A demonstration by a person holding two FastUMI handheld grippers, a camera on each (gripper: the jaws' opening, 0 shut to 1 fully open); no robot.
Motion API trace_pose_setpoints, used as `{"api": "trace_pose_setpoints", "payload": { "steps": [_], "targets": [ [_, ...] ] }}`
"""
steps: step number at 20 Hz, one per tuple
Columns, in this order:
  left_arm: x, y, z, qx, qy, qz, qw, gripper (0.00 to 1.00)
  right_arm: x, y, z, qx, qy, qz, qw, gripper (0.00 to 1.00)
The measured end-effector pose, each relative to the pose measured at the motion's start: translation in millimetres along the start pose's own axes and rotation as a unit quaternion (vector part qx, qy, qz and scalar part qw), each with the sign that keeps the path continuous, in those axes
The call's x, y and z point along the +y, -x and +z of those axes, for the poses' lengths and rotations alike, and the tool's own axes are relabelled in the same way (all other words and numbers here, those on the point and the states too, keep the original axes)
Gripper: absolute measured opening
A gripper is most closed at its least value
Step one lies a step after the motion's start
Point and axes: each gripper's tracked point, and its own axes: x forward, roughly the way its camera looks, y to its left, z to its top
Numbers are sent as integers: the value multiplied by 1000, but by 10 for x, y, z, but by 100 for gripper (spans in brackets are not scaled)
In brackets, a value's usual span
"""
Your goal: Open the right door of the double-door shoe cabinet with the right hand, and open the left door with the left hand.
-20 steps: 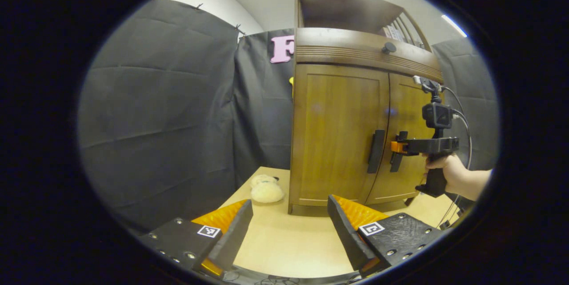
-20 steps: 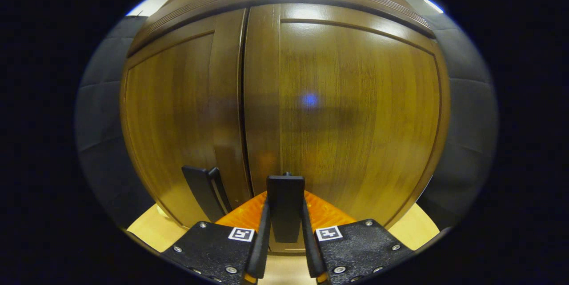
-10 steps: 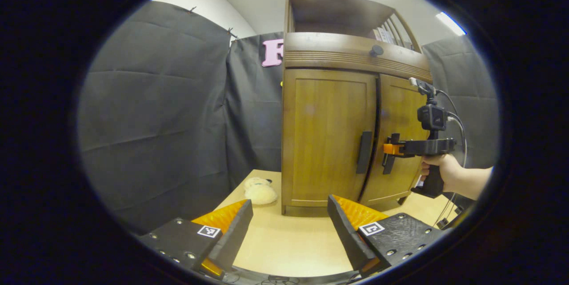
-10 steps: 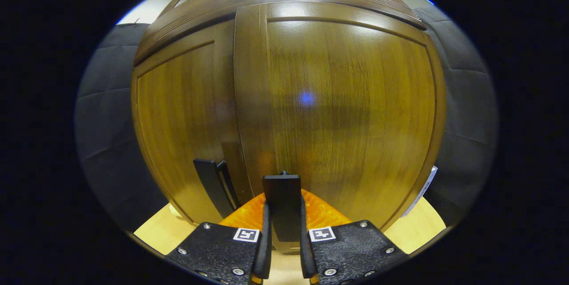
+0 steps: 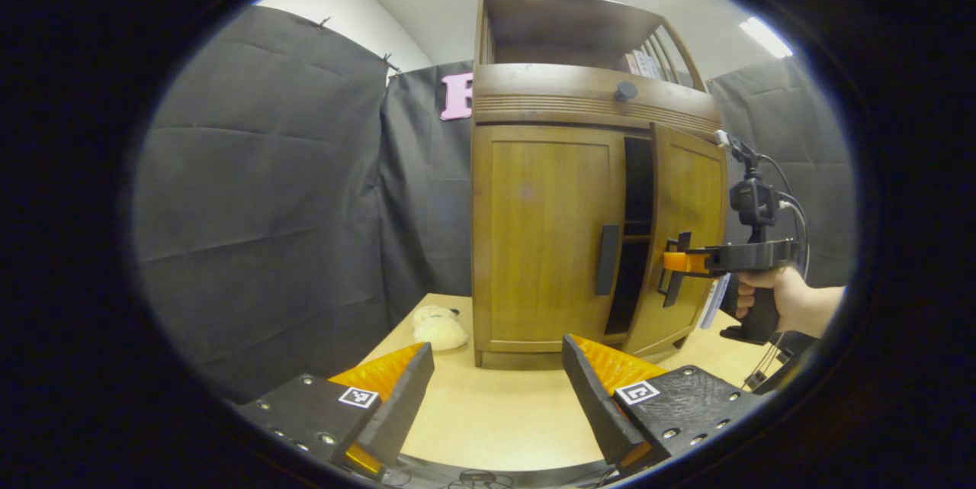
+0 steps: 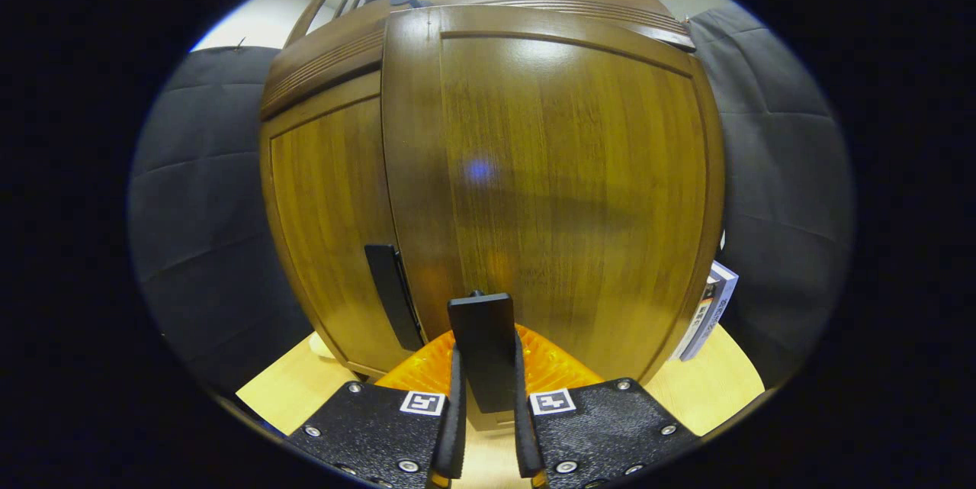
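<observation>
Left gripper view faces the shoe cabinet (image 5: 549, 245) from afar; right gripper view close.

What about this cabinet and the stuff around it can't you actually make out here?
- Cabinet interior, left gripper view: dark, half hidden by the right door.
- Pale fluffy thing, left gripper view: too small to identify.
- Flat items behind the door's edge, right gripper view: mostly hidden by the door.

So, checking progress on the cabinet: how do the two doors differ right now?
The right door is swung partly open; the left door sits closed. The right gripper clamps the right door's handle; the left door's handle is untouched. Both doors share brown wood and dark vertical handles.
</observation>
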Motion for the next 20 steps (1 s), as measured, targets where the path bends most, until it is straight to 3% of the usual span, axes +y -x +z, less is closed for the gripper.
{"api": "trace_pose_setpoints", "payload": {
  "steps": [7, 8, 9, 20],
  "targets": [
    [-327, -11, 85, -8, -5, -33, 999, 100, -223, 390, -101, 4, -2, 6, 1000, 26],
    [-365, -27, 84, -10, -4, -39, 999, 96, -244, 422, -106, 4, -2, 4, 1000, 27],
    [-412, -55, 88, -11, -4, -44, 999, 100, -269, 467, -107, 5, -2, 2, 1000, 26],
    [-741, -164, 20, -8, -4, -88, 996, 100, -663, 924, -263, 9, -14, -22, 1000, 22]
  ]
}}
